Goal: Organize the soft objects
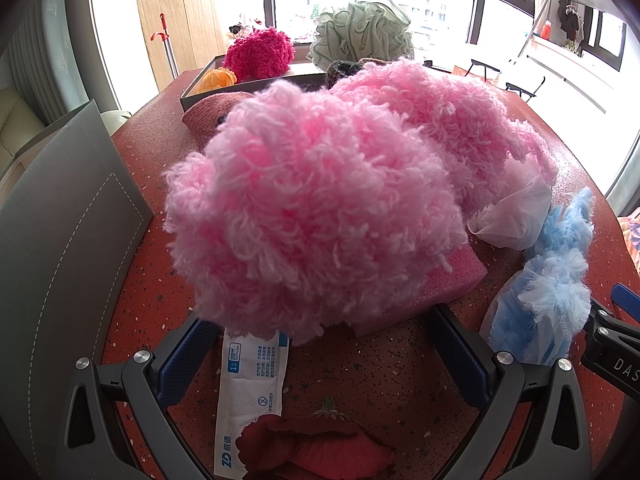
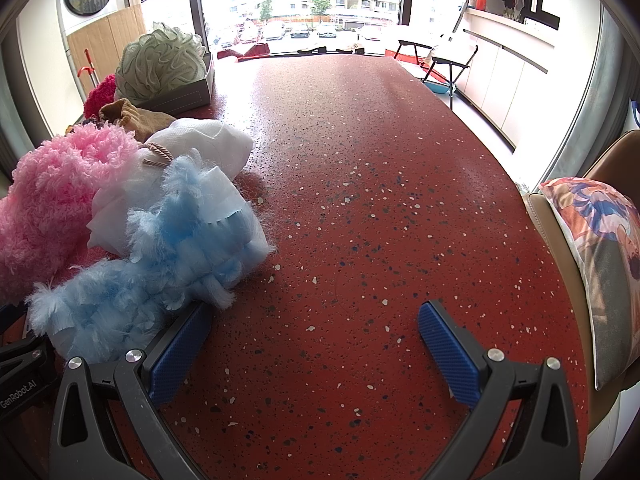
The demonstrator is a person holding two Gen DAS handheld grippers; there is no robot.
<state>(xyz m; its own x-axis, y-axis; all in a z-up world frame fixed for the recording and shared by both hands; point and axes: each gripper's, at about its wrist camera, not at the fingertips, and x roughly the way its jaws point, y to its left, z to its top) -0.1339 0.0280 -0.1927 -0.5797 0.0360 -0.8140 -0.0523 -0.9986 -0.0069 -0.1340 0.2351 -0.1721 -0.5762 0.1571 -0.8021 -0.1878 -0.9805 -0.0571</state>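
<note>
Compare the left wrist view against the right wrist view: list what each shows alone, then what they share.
Only the left wrist view shows the white packet, the dark red flower, the pink foam block and the orange flower.

Only the right wrist view shows the patterned cushion and the brown pouch.

Both show the pink fluffy yarn, blue fluffy duster, green mesh sponge and red speckled table.

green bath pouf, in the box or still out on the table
In the box. The green bath pouf sits inside the grey box, bulging above its rim, beside the magenta fluffy ball.
</note>
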